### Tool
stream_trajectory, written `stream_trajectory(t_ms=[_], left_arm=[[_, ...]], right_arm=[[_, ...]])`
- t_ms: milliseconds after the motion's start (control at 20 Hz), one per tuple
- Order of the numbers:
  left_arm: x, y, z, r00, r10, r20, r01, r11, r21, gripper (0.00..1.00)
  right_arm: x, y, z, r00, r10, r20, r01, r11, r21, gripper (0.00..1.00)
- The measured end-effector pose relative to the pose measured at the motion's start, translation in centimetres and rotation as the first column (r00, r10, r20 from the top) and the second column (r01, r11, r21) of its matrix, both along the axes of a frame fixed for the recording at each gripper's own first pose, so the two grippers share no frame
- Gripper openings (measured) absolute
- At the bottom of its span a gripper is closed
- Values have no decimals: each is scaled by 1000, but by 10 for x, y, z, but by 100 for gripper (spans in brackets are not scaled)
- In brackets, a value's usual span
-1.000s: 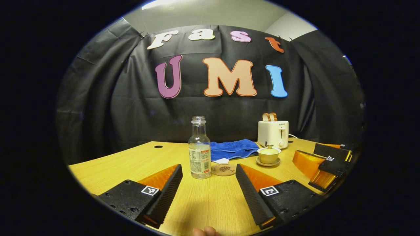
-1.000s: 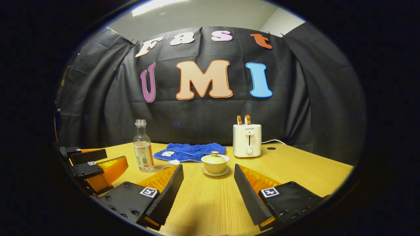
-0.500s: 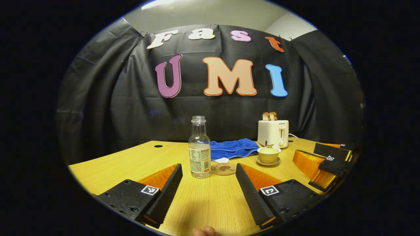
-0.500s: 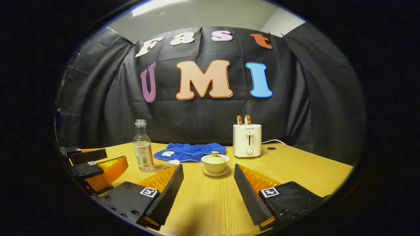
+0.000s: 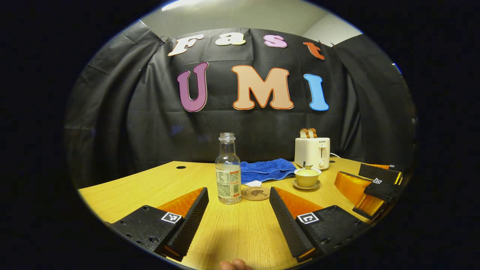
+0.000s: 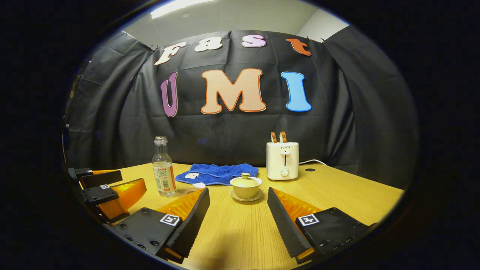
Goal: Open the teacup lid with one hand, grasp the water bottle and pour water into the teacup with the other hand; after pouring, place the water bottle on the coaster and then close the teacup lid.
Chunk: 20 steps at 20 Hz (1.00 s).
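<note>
A: What is seen in the left gripper view that the right gripper view lacks?

B: The coaster (image 5: 255,193) is seen whole, just right of the bottle (image 5: 228,170); in the right gripper view it is mostly hidden behind a finger. A fingertip (image 5: 235,264) is also caught at the bottom edge.

A: And the grippers?

B: The left gripper (image 5: 239,210) is spread wide, nothing held, with the bottle framed between its fingers farther off. The right gripper (image 6: 237,212) is likewise released and empty, the teacup (image 6: 246,187) framed beyond it. Each gripper is seen at the edge of the other's view.

A: Where is the teacup placed?

B: On its saucer, lid (image 6: 245,181) on, right of the bottle and in front of the toaster (image 6: 282,160).

A: Counts?

B: One bottle, one coaster, one lidded teacup, one towel (image 6: 216,173) behind the bottle, one toaster with two slices, two grippers, all on one table (image 6: 337,195).
</note>
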State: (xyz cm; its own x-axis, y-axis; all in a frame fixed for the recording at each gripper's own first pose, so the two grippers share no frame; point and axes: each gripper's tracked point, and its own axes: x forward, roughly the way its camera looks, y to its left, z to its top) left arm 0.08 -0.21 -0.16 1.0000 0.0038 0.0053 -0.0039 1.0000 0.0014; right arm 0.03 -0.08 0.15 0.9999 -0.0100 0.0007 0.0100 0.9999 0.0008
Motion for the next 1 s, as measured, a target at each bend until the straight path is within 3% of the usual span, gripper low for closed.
stream_trajectory(t_ms=[550,1000], left_arm=[[9,8,0,999,32,0,-32,999,2,95],[52,17,-1,999,49,-3,-49,999,4,95]], right_arm=[[2,3,-1,1000,21,-2,-21,1000,1,96],[3,1,0,1000,21,-4,-21,1000,1,97]])
